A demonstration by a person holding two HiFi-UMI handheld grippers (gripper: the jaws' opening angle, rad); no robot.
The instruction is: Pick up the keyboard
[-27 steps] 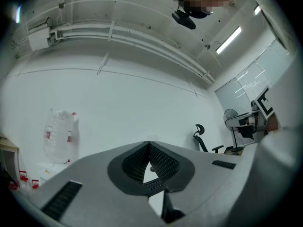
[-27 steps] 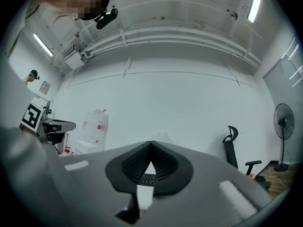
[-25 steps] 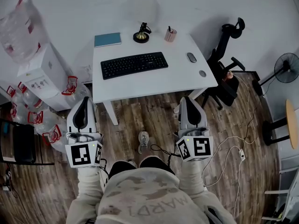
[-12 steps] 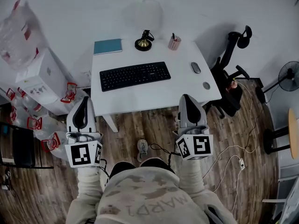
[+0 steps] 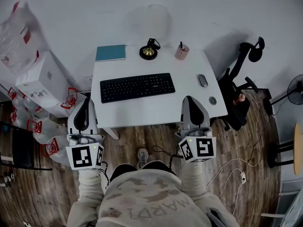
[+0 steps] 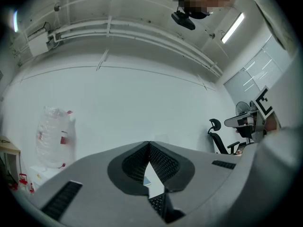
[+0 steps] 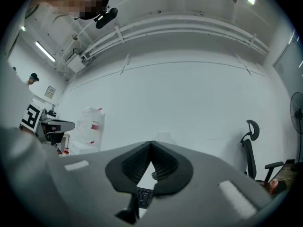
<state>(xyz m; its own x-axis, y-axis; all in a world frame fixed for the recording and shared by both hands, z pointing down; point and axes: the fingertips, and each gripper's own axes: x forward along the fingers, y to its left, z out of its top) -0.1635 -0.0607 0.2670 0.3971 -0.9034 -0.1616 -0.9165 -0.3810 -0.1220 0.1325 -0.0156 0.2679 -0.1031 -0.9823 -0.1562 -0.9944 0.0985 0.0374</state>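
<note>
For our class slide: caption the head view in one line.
Left hand-held gripper and right hand-held gripper, both shut, face keyboard on white desk.

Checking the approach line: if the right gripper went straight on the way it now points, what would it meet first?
Likely nothing on the table: the shut right gripper points about level, seemingly over the keyboard's right end, toward the lamp and the wall behind. Depth is unclear.
</note>
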